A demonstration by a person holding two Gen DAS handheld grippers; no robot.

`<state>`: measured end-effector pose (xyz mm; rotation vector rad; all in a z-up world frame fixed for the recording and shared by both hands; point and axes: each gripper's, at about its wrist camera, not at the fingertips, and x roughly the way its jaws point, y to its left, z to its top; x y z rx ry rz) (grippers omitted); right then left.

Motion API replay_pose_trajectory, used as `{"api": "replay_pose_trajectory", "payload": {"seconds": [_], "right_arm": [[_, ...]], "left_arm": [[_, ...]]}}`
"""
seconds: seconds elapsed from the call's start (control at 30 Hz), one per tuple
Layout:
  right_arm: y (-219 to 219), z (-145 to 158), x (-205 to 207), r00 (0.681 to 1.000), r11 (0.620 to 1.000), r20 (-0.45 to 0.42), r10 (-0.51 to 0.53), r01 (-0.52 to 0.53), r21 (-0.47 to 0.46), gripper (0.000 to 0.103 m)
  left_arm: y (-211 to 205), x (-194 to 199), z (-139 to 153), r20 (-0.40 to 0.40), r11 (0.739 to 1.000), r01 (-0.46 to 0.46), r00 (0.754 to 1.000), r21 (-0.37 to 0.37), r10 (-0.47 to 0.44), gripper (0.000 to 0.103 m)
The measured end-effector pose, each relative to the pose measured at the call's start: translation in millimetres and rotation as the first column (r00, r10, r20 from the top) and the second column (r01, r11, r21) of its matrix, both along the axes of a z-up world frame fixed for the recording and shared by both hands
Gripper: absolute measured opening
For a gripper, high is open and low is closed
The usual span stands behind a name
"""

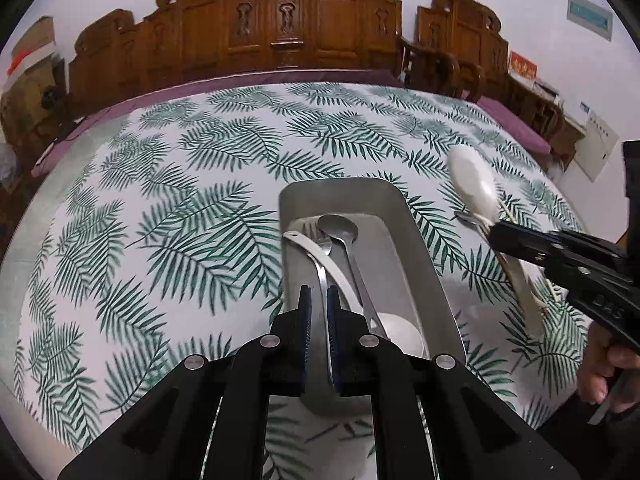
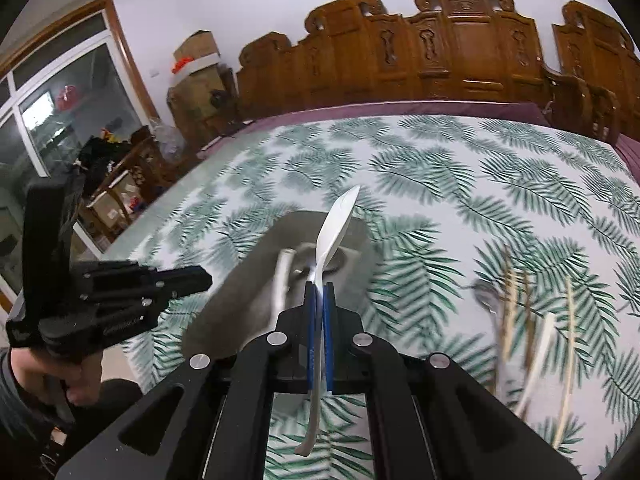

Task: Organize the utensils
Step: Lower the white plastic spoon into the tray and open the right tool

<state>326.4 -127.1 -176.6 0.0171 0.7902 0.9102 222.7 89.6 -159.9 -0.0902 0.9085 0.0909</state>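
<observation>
From my left wrist, a metal tray sits on the leaf-print tablecloth. In it lie a fork, a steel spoon and a white spoon whose handle curves up to the far left. My left gripper hovers above the tray, pointing steeply down, its blue pads nearly together and clasping nothing; the fork's handle only shows through the gap. At right, my right gripper carries a white ladle-like spoon clear of the cloth.

From my right wrist, my right gripper is clamped on that white spoon, bowl up over the blurred tray, handle trailing below. Chopsticks and another spoon lie smeared on the cloth at right. My left gripper reaches in from the left. Carved wooden chairs line the far side; a window stands at left.
</observation>
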Motion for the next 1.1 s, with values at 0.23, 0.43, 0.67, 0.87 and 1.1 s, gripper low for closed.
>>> {"api": "replay_pose_trajectory", "payload": {"seconds": [0.23,0.43,0.67,0.87,1.1], "right_arm": [[35,-8,-3,0.999,1.000,-0.032,0.018,-0.018,0.015,0.005],[60,-24,-5,0.998,0.999,-0.058,0.034,-0.034,0.003,0.005],[74,-43,-2,0.995,0.999,-0.086,0.045,-0.046,-0.010,0.008],[68,-40,-2,0.995,0.999,-0.083,0.049,-0.049,0.000,0.008],[37,-23,-5,0.999,0.999,-0.029,0.039,-0.039,0.003,0.008]], "left_arm": [[13,-21,11,0.034,1.000,-0.025,0.999,-0.002,0.025,0.007],[19,-29,16,0.050,0.999,-0.042,0.998,-0.004,0.042,0.007],[20,-30,13,0.048,0.999,-0.048,0.998,0.000,0.048,0.007],[16,-29,14,0.050,0.999,-0.044,0.998,0.010,0.044,0.007],[2,-30,19,0.062,1.000,-0.021,0.998,0.009,0.020,0.007]]}}
